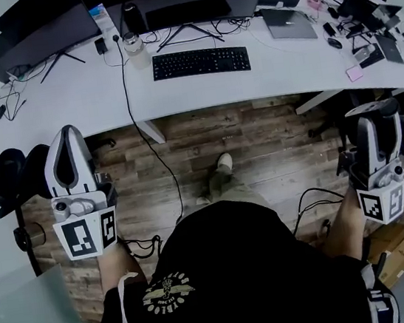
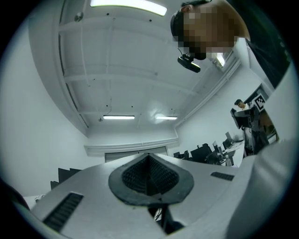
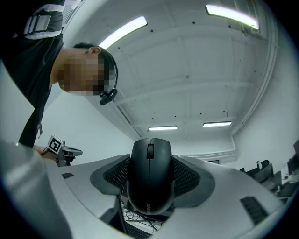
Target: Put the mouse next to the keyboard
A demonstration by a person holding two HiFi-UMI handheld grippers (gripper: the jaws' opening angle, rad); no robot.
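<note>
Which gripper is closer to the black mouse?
Right. The right gripper has the mouse clamped between its fingers; the left gripper, shut and empty, is off at the person's other side.

- Nothing here can be read outright.
- Mouse (image 3: 150, 175): a small pale logo near its lower end, too blurred to spell out.
- Black shirt (image 1: 230, 257): a yellowish round emblem (image 1: 166, 294), its lettering too small to make out.
- Cube (image 1: 85, 235) on the left tool (image 1: 69, 138) and its twin (image 1: 382, 204) on the right tool (image 1: 374, 110): black-and-white square markers, no letters or digits.
- Keyboard (image 1: 201, 62) on the worktop (image 1: 67, 101): key legends too small to read.
</note>
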